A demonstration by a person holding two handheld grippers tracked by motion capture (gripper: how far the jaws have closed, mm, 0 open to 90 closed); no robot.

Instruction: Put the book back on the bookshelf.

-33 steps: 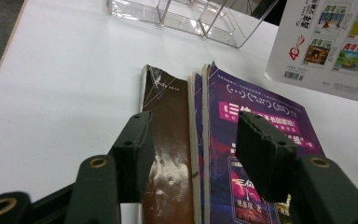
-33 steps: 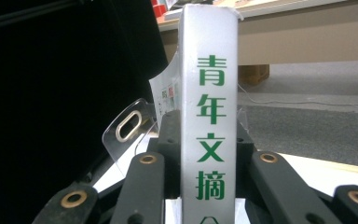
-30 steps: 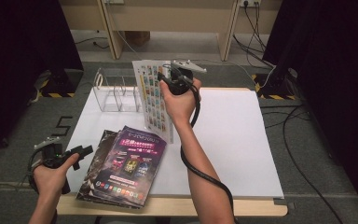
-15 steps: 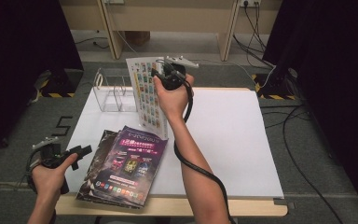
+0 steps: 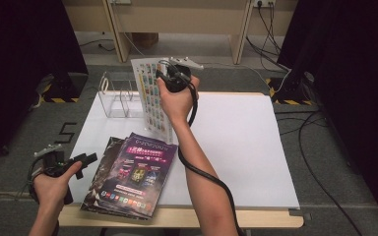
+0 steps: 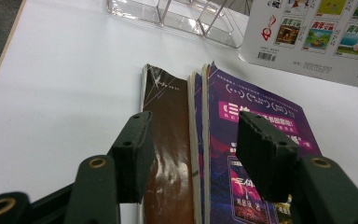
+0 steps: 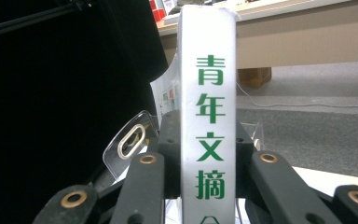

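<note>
My right gripper (image 5: 165,80) holds a magazine (image 5: 151,98) upright above the table's far left part, its back cover full of small colourful pictures. In the right gripper view the jaws (image 7: 208,140) press both sides of its white spine (image 7: 208,93) with green characters. A clear acrylic rack (image 5: 117,93) stands just left of it. A stack of magazines (image 5: 134,172) with a purple cover (image 6: 256,116) on top and a brown one (image 6: 170,140) beneath lies at the front left. My left gripper (image 5: 85,159) rests open at the stack's left edge, jaws (image 6: 193,140) astride the spines without touching.
The white tabletop (image 5: 241,142) stretches bare to the right of the stack. Beyond the table are a wooden bench (image 5: 177,19), floor cables (image 5: 295,98) and black curtains on both sides. The rack's dividers (image 6: 191,18) stand close behind the stack.
The right hand has carried the upright magazine a little to the left and farther back, closer to the clear rack. The left hand and the stack have stayed put.
</note>
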